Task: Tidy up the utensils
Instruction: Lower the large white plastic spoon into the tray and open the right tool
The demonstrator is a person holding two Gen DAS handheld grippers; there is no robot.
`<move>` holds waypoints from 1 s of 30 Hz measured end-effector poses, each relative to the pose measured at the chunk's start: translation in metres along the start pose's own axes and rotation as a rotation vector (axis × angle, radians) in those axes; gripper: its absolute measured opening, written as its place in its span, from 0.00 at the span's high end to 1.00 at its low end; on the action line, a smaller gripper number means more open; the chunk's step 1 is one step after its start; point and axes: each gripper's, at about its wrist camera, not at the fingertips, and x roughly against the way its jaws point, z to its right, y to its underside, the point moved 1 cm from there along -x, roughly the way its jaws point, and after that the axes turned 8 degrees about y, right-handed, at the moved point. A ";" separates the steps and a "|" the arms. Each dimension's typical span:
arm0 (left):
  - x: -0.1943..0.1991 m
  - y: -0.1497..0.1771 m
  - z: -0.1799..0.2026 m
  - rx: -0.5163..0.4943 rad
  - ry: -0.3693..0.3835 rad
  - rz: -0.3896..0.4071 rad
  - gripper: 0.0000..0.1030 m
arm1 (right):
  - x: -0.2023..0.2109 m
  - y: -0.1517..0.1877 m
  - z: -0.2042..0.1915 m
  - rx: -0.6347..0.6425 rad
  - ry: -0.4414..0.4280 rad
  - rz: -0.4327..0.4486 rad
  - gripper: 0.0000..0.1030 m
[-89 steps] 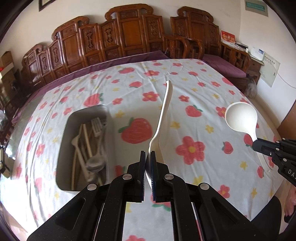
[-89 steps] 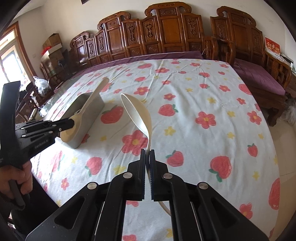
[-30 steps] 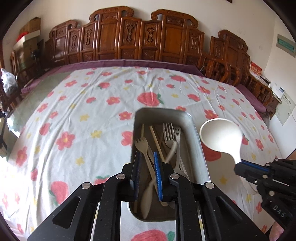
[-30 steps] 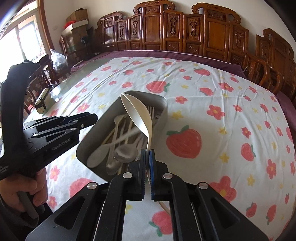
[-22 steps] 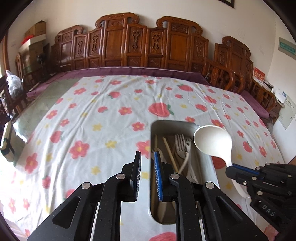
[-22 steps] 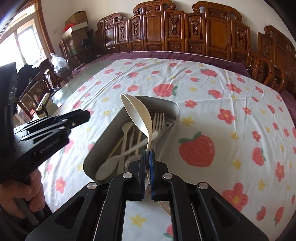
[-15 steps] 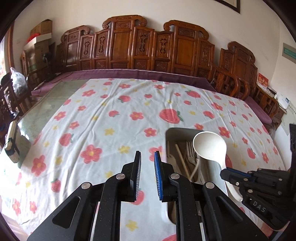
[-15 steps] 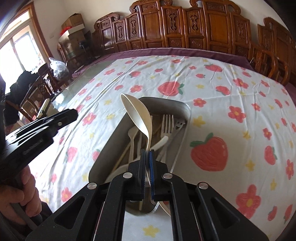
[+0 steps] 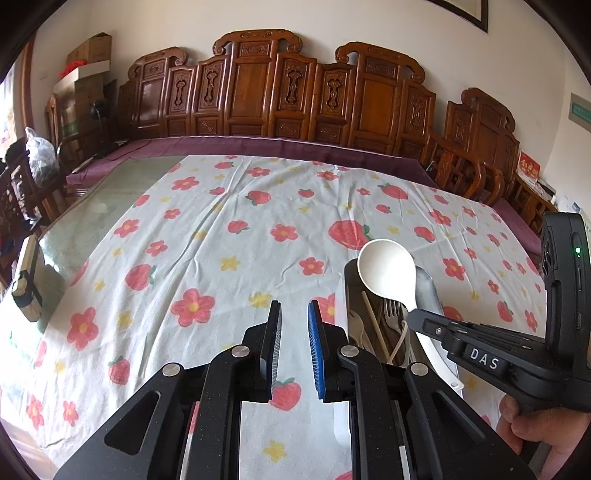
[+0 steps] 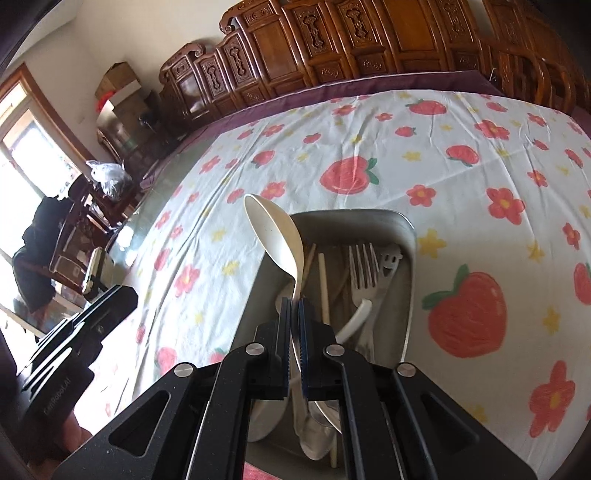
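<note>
Carved wooden chairs (image 9: 258,88), white wall (image 9: 184,26)

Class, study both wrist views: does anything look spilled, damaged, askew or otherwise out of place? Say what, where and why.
Nothing looks spilled or broken. The only utensil outside the metal tray is the white ladle, clamped by its handle in the right gripper and tilted above the tray. The forks and spoons inside lie crisscrossed, not sorted. The left gripper holds nothing.

Grey metal tray (image 10: 408,280) sat on the strawberry-print tablecloth (image 9: 221,236), w/ silver fork (image 10: 364,273) & wooden chopsticks (image 10: 324,288) in it. White plastic ladle (image 10: 275,232) hung over its left side (right-wrist view). Carved wooden chairs (image 9: 258,92) stood behind the table.
</note>
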 end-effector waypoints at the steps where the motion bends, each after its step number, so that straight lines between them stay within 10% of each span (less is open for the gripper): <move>1: 0.000 0.000 0.000 0.000 0.000 0.000 0.87 | 0.000 0.000 -0.001 0.000 0.002 0.002 0.95; 30: -0.002 0.012 0.029 -0.064 0.020 -0.011 0.81 | 0.061 0.043 0.038 0.237 0.145 0.108 0.92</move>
